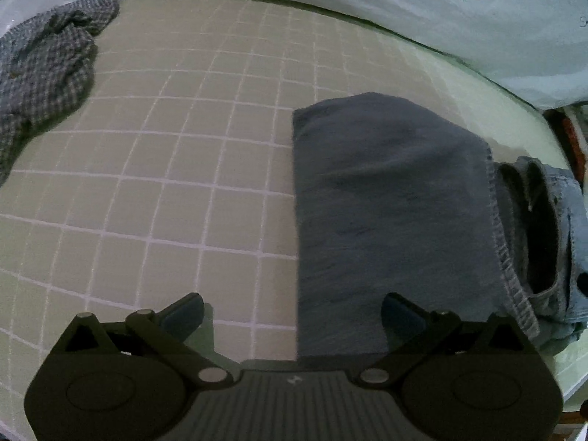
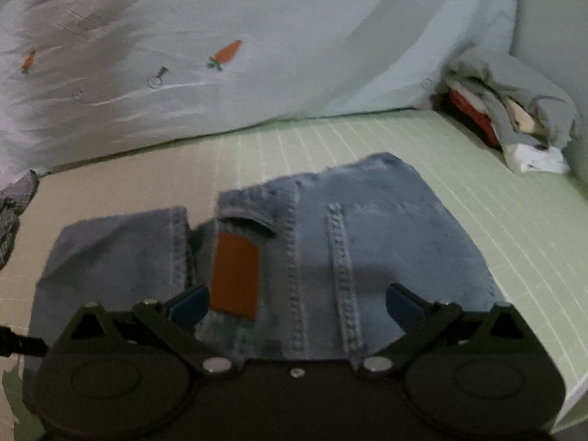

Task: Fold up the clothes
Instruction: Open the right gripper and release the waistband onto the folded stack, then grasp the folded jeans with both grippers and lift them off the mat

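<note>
A pair of blue jeans (image 2: 367,228) lies folded on the green grid mat (image 2: 477,183), its orange waist label (image 2: 235,275) facing up. In the left wrist view the folded leg part of the jeans (image 1: 389,202) fills the right side, with the waistband (image 1: 544,220) at the far right. My left gripper (image 1: 294,314) is open above the left edge of the jeans, holding nothing. Over the waist area, my right gripper (image 2: 297,301) hangs open and empty, its left finger near the label.
A crumpled checked shirt (image 1: 47,70) lies at the mat's far left. A pale sheet with carrot prints (image 2: 220,55) hangs behind the mat. A pile of grey, red and white clothes (image 2: 514,110) sits at the back right corner. The mat's right edge (image 2: 573,386) is close.
</note>
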